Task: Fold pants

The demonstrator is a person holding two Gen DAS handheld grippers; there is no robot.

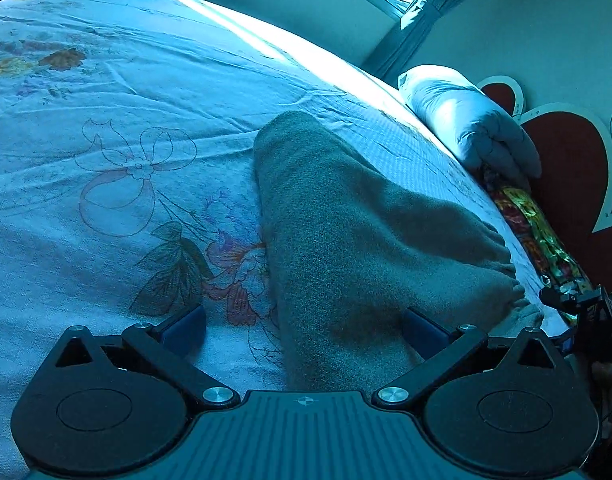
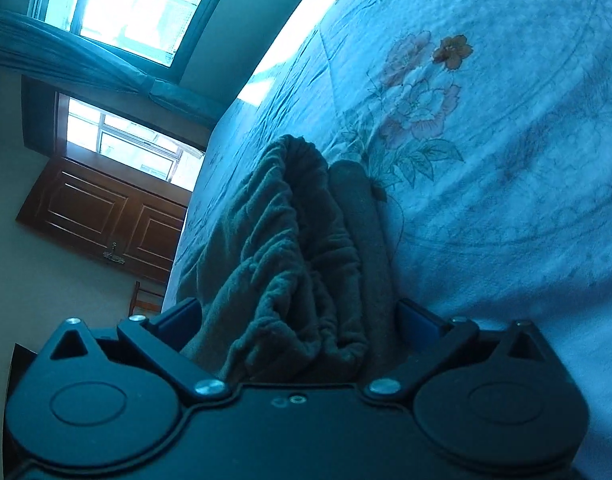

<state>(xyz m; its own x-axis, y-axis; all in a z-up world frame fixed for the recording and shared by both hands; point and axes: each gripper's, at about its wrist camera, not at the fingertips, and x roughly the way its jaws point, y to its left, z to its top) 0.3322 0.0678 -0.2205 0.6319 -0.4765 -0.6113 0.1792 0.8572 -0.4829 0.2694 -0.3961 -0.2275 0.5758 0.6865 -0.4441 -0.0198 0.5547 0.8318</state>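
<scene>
Grey fleece pants (image 1: 346,232) lie folded into a long bundle on the floral bed sheet (image 1: 106,120). My left gripper (image 1: 304,326) stands open and wide just above the sheet. Its right fingertip (image 1: 420,328) rests against the near end of the pants, and its left one is over bare sheet. In the right wrist view the gathered elastic waistband of the pants (image 2: 290,240) fills the space between the spread fingers of my right gripper (image 2: 300,318). That gripper is open, and its pads do not squeeze the cloth.
A pale rolled duvet (image 1: 466,120) and a bright patterned cloth (image 1: 538,232) lie along the bed's right edge, against a headboard with red hearts (image 1: 566,160). Beyond the bed are a window (image 2: 138,0), a wooden door (image 2: 106,208) and a chair (image 2: 146,300).
</scene>
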